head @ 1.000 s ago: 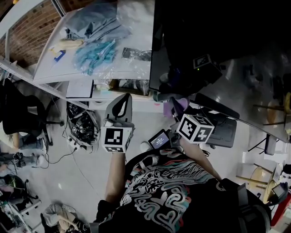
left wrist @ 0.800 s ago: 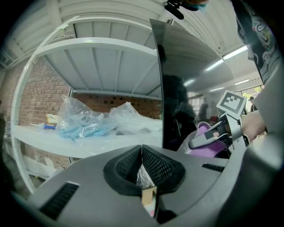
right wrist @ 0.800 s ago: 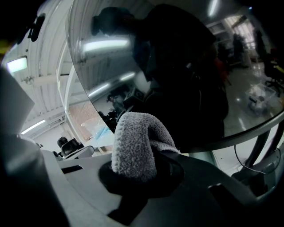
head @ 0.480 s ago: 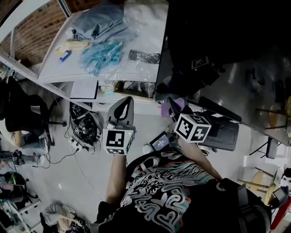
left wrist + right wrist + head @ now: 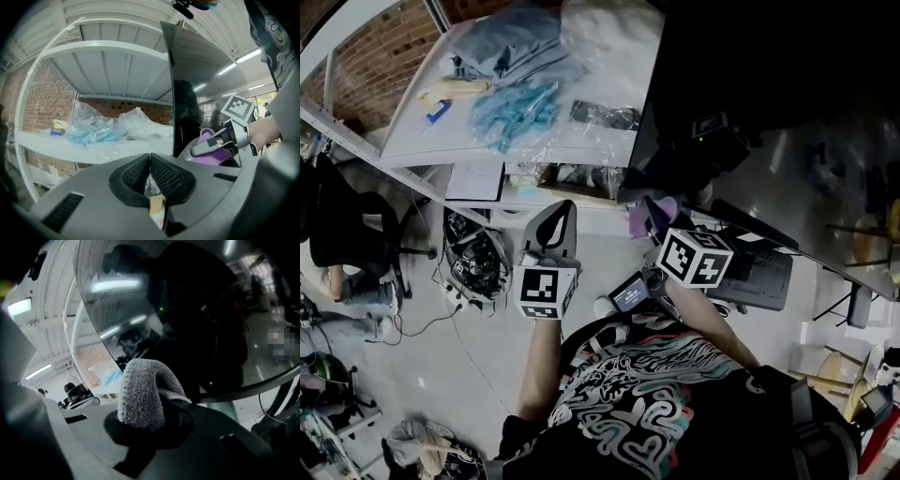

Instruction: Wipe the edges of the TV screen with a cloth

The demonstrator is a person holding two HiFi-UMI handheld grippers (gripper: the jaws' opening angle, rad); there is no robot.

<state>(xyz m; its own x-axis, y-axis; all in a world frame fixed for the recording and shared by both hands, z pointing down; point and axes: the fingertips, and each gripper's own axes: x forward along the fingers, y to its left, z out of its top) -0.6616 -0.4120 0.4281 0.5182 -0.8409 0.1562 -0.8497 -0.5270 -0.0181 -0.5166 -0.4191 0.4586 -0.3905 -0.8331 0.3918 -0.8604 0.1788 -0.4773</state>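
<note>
Right gripper (image 5: 149,423) was clamped on the cloth (image 5: 140,390), a folded wad bulging up over the jaws. Left gripper (image 5: 150,180) had its jaws pressed together with nothing between them, and it was held beside the right one, apart from the TV (image 5: 741,84).

The cloth looked soft, light and terry-like. It would likely squash flat and drag a little on glass. The grip near the fold seemed right, since it left a free pad to wipe with.

In the head view the cloth sat close to the TV's lower left corner, but contact could not be confirmed. The TV was a big, dark, glossy panel, stiff but probably fragile. It might rock if pushed hard, so light pressure along the rim seemed best. Any steadying hold should go on the frame edge, not the glass.

Farther off, left of the TV, was a shelf (image 5: 112,150) with plastic bags (image 5: 93,129) on it.
</note>
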